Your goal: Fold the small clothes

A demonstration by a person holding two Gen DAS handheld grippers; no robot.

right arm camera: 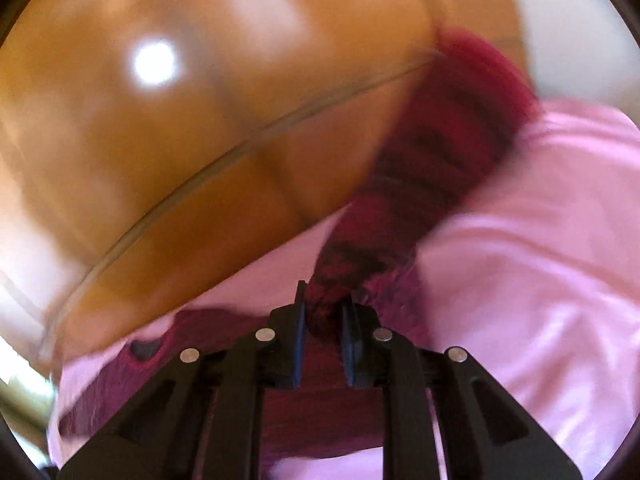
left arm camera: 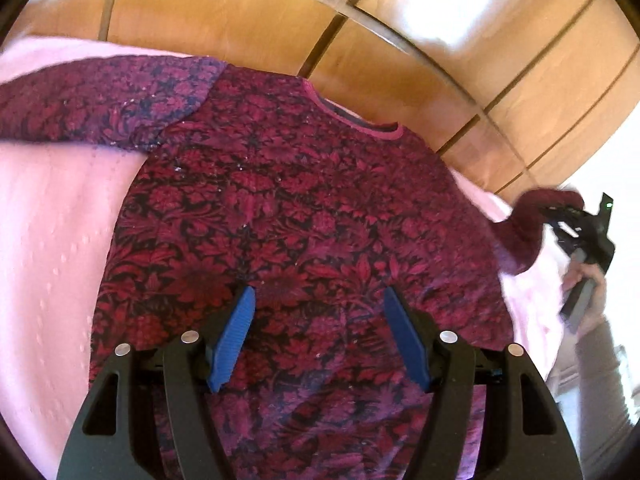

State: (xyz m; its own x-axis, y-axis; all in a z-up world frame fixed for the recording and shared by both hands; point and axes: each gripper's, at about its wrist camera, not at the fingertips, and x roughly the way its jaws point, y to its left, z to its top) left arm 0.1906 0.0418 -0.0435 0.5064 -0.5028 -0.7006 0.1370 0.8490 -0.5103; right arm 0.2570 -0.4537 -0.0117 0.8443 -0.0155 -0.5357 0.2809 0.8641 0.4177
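Observation:
A small dark red floral sweater lies flat on a pink blanket, neckline toward the wooden panel, its left sleeve stretched out to the left. My left gripper is open and empty, hovering over the sweater's lower body. My right gripper is shut on the right sleeve and holds it lifted off the blanket. In the left wrist view the right gripper shows at the far right edge with the sleeve hanging from it. The right wrist view is motion-blurred.
A glossy wooden panel with dark seams rises behind the blanket and fills the upper left of the right wrist view. The person's hand holds the right gripper's handle at the right.

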